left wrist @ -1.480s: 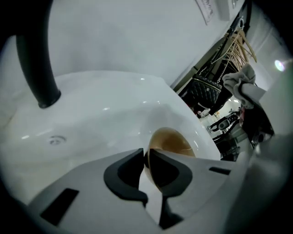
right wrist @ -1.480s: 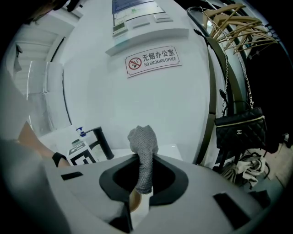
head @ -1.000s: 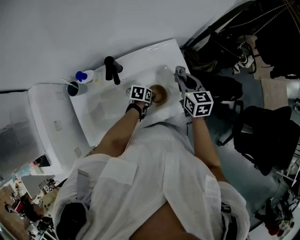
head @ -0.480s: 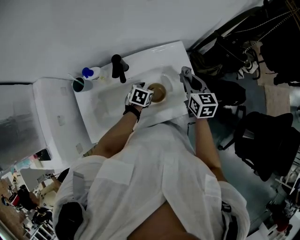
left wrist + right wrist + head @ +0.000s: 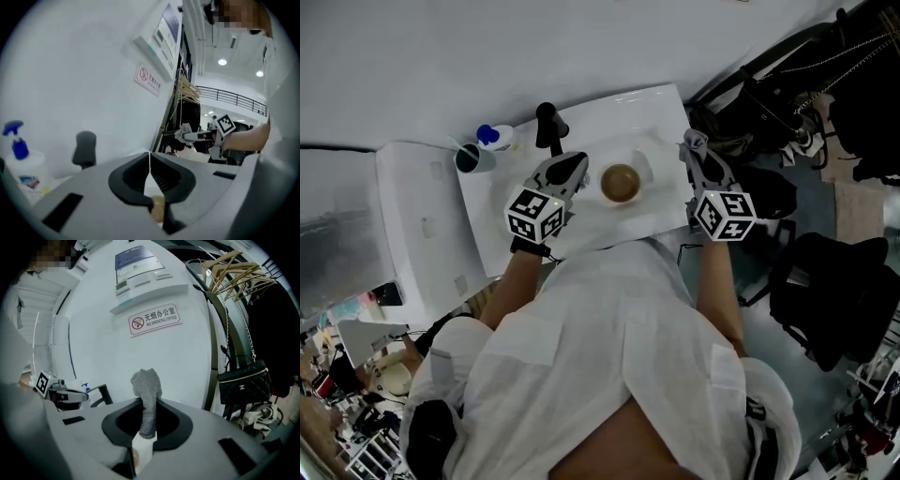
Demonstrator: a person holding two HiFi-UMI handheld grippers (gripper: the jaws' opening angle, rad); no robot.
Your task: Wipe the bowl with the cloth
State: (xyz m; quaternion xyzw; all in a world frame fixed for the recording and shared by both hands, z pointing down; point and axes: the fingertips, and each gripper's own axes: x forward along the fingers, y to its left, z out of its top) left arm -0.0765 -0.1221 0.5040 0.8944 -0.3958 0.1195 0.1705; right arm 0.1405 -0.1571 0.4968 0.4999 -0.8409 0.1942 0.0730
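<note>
We hold the left tongs [image 5: 572, 165] closed and empty, jaws together. We grip the grey cloth [image 5: 146, 392] in the right tongs [image 5: 695, 148]. The brown bowl [image 5: 621, 183] sits on the white surface [image 5: 661, 214] between both tongs, touching neither

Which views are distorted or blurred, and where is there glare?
Head view: dim but sharp, bowl clear. Left gripper view: fisheye with dark corners, tap soft, ceiling lamps glare. Right gripper view: same fisheye bend, cloth and sign sharp.
</note>
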